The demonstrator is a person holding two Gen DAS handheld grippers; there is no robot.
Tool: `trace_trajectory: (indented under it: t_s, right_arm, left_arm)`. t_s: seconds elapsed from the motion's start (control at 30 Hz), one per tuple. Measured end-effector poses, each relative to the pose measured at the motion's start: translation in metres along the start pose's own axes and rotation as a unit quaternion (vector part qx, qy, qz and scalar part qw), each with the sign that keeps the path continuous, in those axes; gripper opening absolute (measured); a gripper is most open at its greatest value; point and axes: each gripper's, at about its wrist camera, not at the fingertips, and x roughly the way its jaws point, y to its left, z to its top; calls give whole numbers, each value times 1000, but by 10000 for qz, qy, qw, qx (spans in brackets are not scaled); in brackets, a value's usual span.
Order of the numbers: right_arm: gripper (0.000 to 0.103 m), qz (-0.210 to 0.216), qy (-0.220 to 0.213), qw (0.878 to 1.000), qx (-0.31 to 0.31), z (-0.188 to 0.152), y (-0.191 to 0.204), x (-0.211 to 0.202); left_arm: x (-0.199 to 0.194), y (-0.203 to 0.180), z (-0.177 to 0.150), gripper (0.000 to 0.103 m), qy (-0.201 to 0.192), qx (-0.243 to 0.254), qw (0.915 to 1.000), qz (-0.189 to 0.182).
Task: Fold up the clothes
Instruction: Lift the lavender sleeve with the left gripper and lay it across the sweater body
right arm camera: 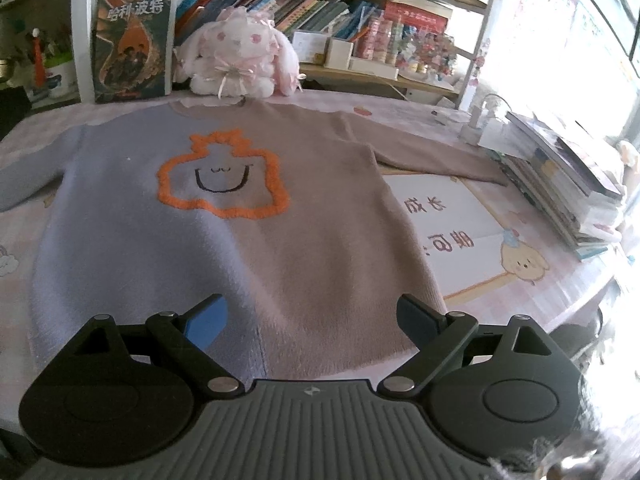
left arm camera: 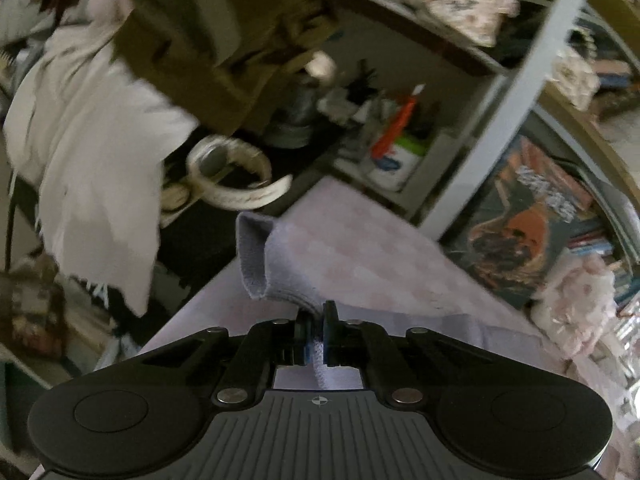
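A two-tone sweater (right arm camera: 248, 248), lavender on the left half and tan on the right, lies flat face up on the table, with an orange outlined smiling shape (right arm camera: 222, 176) on its chest. Its tan sleeve (right arm camera: 432, 148) stretches right. My right gripper (right arm camera: 312, 320) is open and empty, hovering over the sweater's bottom hem. My left gripper (left arm camera: 317, 330) is shut on the lavender sleeve (left arm camera: 280, 264) near its cuff (left arm camera: 252, 256), lifting it off the table.
A pink-patterned tablecloth (right arm camera: 560, 292) covers the table. A white sheet with printed characters (right arm camera: 452, 228) and a stack of books (right arm camera: 568, 184) lie right of the sweater. A plush bunny (right arm camera: 236, 60), a tall book (right arm camera: 134, 44) and bookshelves (right arm camera: 360, 12) stand behind it.
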Motion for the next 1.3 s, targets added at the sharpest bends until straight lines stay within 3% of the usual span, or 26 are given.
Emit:
trace_trajectory:
  t_s: [0.37, 0.63, 0.83, 1.3]
  right_arm:
    - [92, 691, -72, 9969, -359, 17, -44, 33]
    - [92, 1319, -36, 9893, -624, 32, -93, 64]
    - [92, 1756, -59, 9814, -778, 41, -125, 80]
    - [92, 2030, 6, 9748, -925, 46, -174, 103]
  left_arm:
    - [-26, -114, -22, 3, -285, 828, 9958, -272]
    - [-38, -223, -54, 3, -362, 1481, 9863, -628]
    - [-31, -287, -79, 3, -379, 1849, 9799, -644]
    - [-6, -367, -123, 3, -65, 2200, 9723, -787]
